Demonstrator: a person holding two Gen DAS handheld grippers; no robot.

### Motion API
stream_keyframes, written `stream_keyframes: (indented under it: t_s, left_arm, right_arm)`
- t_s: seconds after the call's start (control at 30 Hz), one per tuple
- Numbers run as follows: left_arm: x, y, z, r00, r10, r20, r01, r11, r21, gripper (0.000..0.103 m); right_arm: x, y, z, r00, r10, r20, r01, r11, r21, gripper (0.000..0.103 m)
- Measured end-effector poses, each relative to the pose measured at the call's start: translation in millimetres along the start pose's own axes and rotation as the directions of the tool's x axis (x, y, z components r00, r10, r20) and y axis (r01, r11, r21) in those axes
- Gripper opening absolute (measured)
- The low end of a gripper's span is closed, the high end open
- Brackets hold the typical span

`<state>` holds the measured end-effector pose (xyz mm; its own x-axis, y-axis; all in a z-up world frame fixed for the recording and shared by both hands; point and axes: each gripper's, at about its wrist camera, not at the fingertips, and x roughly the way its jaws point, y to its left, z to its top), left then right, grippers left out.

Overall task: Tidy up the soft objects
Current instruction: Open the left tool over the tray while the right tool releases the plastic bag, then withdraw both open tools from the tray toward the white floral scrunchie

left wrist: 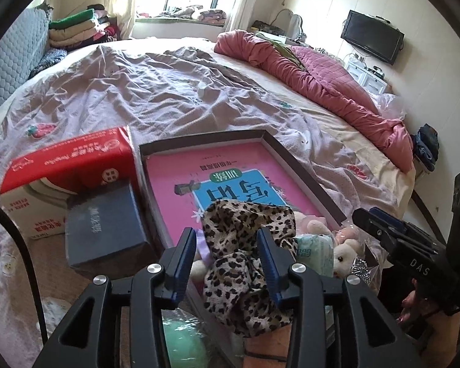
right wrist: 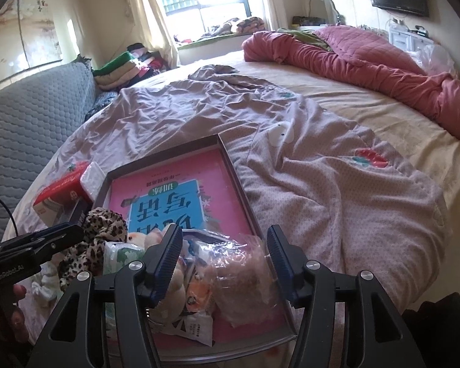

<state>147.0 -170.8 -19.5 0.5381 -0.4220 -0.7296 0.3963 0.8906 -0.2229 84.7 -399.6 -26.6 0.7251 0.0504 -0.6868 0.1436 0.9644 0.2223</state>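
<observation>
A shallow dark-rimmed tray [left wrist: 303, 165] [right wrist: 239, 184] lies on the bed with a pink book in it. At its near end is a heap of soft things: a leopard-print cloth [left wrist: 245, 224] [right wrist: 104, 224], small plush toys [left wrist: 343, 254] [right wrist: 144, 237], a pale green tissue pack [left wrist: 314, 251] [right wrist: 119, 253], a snack packet [right wrist: 196, 300] and a clear bag with something brownish-pink inside [right wrist: 245, 276]. My left gripper [left wrist: 225, 233] [right wrist: 46, 239] is open with the leopard cloth lying between its fingers, a gap showing at the left pad. My right gripper [right wrist: 224, 231] [left wrist: 380, 227] stands open over the clear bag.
A red-and-white tissue carton [left wrist: 64, 165] and a dark blue box [left wrist: 104, 227] sit left of the tray. A wrinkled lilac bedspread [left wrist: 168, 92] covers the bed, with a rolled pink quilt [left wrist: 322, 76] at the far right. A grey padded headboard [left wrist: 12, 61] and folded clothes [left wrist: 76, 27] stand left.
</observation>
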Motion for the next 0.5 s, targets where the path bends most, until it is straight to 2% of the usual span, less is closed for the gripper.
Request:
stream_keyframes:
  t_s: [0.07, 0.5]
  left_arm:
    - [-4, 1, 0, 1.000, 0.014, 0.009, -0.014, 1.000, 0.007, 0.046]
    - [-29, 4, 1, 0.999, 0.040, 0.034, -0.040, 0.999, 0.025, 0.047]
  right_arm:
    - [-1, 2, 1, 1.000, 0.002, 0.004, -0.002, 1.000, -0.005, 0.059]
    - [-15, 33, 11, 0.999, 0.020, 0.036, -0.017, 0.997, -0.071, 0.060]
